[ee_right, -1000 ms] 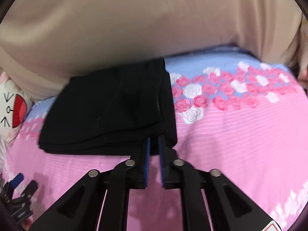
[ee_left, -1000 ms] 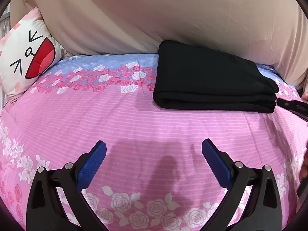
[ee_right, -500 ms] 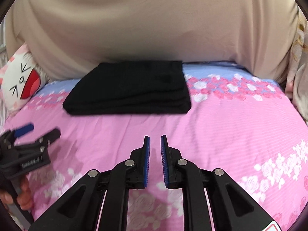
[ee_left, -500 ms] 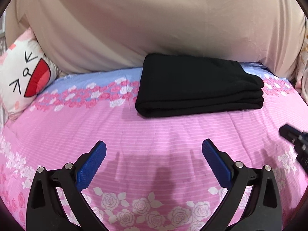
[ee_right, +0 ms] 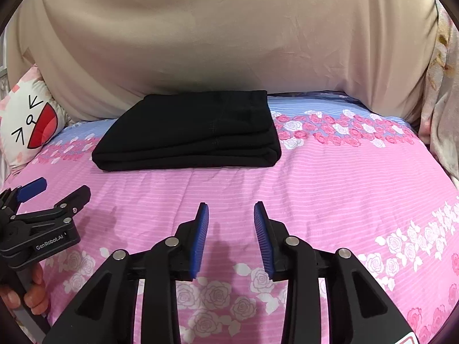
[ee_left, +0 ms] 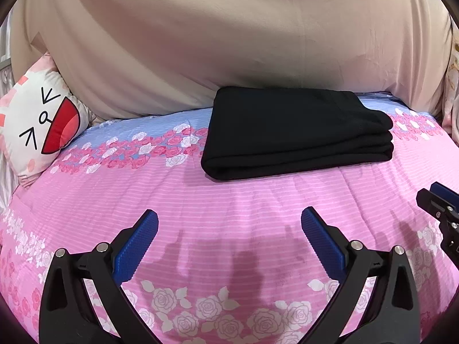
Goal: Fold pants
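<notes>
The black pants (ee_left: 295, 132) lie folded in a neat rectangle at the far side of the pink floral bed, also seen in the right wrist view (ee_right: 192, 132). My left gripper (ee_left: 229, 218) is wide open and empty, well short of the pants. My right gripper (ee_right: 231, 212) is open and empty, also back from the pants. The left gripper shows at the left edge of the right wrist view (ee_right: 54, 192); the right gripper's tip shows at the right edge of the left wrist view (ee_left: 439, 197).
A white and pink cartoon-face pillow (ee_left: 37, 126) rests at the far left. A beige sheet (ee_left: 229, 34) hangs behind the bed. A patterned curtain (ee_right: 441, 100) hangs at the right. The pink bedspread (ee_right: 344, 177) stretches between the grippers and the pants.
My right gripper let go of the pants' near edge, drew back and opened. My left gripper also pulled back and stayed open. The pants stayed folded in place.
</notes>
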`<act>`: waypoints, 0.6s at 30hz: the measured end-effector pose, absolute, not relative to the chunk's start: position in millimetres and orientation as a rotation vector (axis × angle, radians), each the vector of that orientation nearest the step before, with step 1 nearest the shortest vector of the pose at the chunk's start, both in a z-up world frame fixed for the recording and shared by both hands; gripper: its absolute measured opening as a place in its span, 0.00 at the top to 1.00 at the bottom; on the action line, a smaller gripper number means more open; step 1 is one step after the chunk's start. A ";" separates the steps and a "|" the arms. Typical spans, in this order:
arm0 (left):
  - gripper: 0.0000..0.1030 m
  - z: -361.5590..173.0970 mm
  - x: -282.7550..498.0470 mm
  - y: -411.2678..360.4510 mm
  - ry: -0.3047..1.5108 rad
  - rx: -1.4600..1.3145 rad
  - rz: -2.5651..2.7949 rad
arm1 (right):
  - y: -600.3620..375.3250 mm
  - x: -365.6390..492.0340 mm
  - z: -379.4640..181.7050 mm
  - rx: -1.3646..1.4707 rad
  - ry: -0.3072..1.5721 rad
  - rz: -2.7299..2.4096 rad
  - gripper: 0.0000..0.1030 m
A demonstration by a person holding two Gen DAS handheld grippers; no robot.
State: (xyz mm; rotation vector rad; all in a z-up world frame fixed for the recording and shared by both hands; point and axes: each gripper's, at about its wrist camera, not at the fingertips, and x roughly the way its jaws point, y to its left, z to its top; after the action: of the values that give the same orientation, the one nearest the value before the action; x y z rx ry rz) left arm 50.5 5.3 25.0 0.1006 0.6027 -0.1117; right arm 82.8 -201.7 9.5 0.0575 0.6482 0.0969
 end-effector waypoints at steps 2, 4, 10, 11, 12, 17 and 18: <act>0.05 24.9 51.4 6.6 0.608 0.092 -0.112 | -202.2 83.1 9.4 0.056 0.649 0.095 0.68; 0.05 24.8 51.9 6.9 0.612 0.089 -0.110 | -201.6 83.1 9.4 0.052 0.651 0.092 0.68; 0.05 25.7 50.8 5.8 0.596 0.096 -0.112 | -200.8 82.6 9.4 0.044 0.648 0.088 0.61; 0.05 25.7 50.2 5.8 0.595 0.096 -0.110 | -200.6 82.2 9.5 0.041 0.646 0.087 0.61; 0.05 25.9 49.9 6.1 0.594 0.095 -0.110 | -199.9 82.3 9.5 0.039 0.645 0.086 0.61; 0.05 27.5 47.4 4.5 0.581 0.097 -0.119 | -199.1 81.1 10.1 0.034 0.639 0.082 0.61; 0.05 27.8 47.2 3.6 0.580 0.099 -0.118 | -198.9 80.8 10.5 0.034 0.638 0.081 0.61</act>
State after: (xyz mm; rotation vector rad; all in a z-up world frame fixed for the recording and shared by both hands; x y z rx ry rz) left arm 47.2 3.6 27.8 0.0992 0.5795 -0.1180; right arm 80.8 -198.9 10.5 0.0336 0.6379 0.0808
